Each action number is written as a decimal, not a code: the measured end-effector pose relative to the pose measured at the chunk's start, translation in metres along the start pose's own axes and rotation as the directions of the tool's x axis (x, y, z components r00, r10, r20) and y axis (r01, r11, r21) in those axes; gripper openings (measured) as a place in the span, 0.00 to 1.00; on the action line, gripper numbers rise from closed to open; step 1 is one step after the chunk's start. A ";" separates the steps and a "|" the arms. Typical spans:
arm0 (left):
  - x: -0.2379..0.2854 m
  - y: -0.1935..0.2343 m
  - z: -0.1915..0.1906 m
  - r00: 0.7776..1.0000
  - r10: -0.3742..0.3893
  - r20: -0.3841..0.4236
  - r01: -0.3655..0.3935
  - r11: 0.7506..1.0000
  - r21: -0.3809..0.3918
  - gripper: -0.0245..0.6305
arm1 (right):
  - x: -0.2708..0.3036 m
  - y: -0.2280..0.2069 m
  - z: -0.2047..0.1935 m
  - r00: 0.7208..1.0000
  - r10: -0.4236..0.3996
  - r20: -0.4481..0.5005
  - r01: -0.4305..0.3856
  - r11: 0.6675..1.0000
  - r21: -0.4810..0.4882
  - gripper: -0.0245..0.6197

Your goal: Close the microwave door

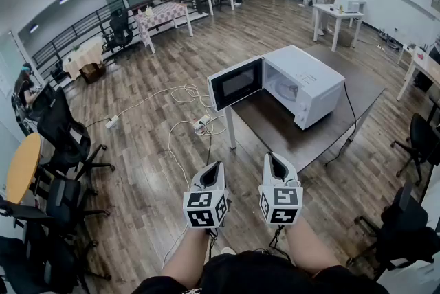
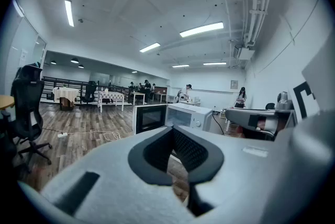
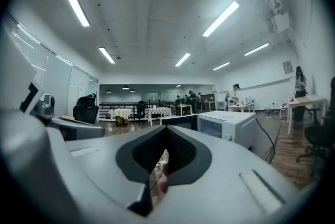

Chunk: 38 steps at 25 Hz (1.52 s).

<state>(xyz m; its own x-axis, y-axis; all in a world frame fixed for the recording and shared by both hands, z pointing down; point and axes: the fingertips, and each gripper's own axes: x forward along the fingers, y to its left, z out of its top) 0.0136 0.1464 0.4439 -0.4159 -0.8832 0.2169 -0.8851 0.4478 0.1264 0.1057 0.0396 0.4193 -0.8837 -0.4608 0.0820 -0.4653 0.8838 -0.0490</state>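
A white microwave (image 1: 306,83) stands on a dark table (image 1: 289,134) ahead of me. Its dark-windowed door (image 1: 236,83) hangs open, swung out to the left past the table's edge. Both grippers are held low in front of me, well short of the table and touching nothing. My left gripper (image 1: 216,167) is shut and empty, and so is my right gripper (image 1: 273,161) beside it. The left gripper view looks over the closed left gripper (image 2: 172,131) at the microwave (image 2: 191,115) and door (image 2: 150,117). Beyond the closed right gripper (image 3: 166,129), the right gripper view shows the microwave (image 3: 230,126).
White cables and a power strip (image 1: 199,124) lie on the wood floor left of the table. Black office chairs (image 1: 65,138) stand at the left, another chair (image 1: 419,141) at the right. The microwave's cord (image 1: 350,121) hangs off the table. People work at white tables (image 1: 337,14) far back.
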 end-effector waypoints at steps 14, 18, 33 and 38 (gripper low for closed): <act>-0.007 0.027 -0.005 1.000 -0.013 -0.017 0.012 1.000 -0.008 0.05 | 0.010 0.037 -0.003 0.999 0.036 -0.013 -0.036 0.999 -0.002 0.05; -0.009 0.038 -0.008 1.000 -0.015 -0.020 0.014 1.000 -0.015 0.05 | 0.013 0.052 -0.004 0.999 0.038 -0.012 -0.039 0.999 -0.025 0.05; -0.007 0.096 -0.003 0.999 -0.052 -0.010 0.052 0.998 -0.019 0.05 | 0.050 0.098 -0.012 0.999 0.006 -0.036 -0.008 0.999 -0.050 0.05; -0.001 0.110 -0.011 0.998 -0.059 -0.036 0.058 0.998 -0.022 0.05 | 0.059 0.099 -0.020 0.999 -0.015 -0.049 0.014 0.999 -0.034 0.05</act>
<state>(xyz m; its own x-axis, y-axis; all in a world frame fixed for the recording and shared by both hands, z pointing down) -0.0814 0.1979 0.4685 -0.3557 -0.9023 0.2435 -0.9028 0.3991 0.1604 0.0088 0.1016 0.4390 -0.8730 -0.4699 0.1309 -0.4755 0.8796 -0.0136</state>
